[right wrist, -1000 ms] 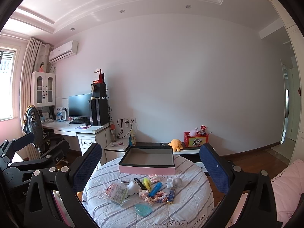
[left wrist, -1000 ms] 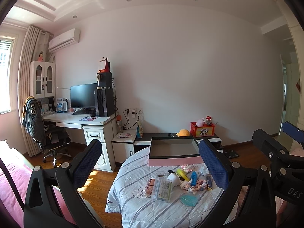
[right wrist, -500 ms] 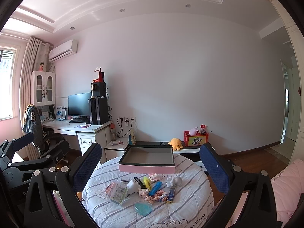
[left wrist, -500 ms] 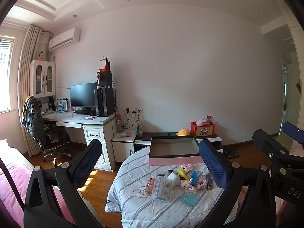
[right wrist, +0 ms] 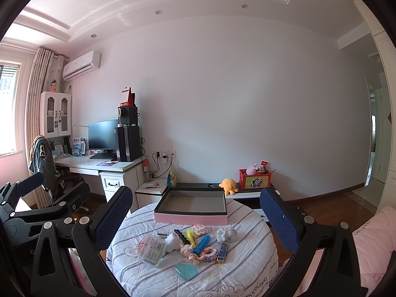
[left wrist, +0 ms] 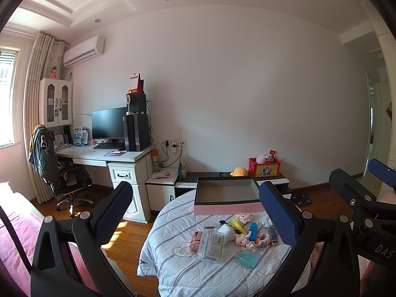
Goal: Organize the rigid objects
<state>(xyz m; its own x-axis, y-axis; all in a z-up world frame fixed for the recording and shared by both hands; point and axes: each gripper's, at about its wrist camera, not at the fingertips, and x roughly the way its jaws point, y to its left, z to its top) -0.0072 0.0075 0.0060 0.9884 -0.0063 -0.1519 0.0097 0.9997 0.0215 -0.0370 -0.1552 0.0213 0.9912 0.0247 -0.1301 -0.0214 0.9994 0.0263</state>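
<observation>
A round counter (right wrist: 247, 267) draped in a white quilted cloth with grey stripes carries everything, and the shallow rectangular pink-sided box with a dark rim (right wrist: 190, 217), open and empty, sits at its far edge as the landmark. In front of that box, toward the cameras, lies a loose heap of small rigid things: a clear plastic case with a printed label (right wrist: 152, 247) at the heap's left, a white rounded figurine (right wrist: 173, 242) beside it, a translucent teal heart-shaped piece (right wrist: 185, 272) farthest from the box, a blue stick-shaped toy (right wrist: 201, 243), and a silver ball (right wrist: 230, 235) nearest the box's right corner. The left gripper (left wrist: 195, 212) and right gripper (right wrist: 193, 217) both hover well short of the box, fingers spread wide, holding nothing. The heap is tightly tangled, so I judge a grab risks dragging neighbours along, and the ball could roll off the soft, sloping cloth if nudged.
</observation>
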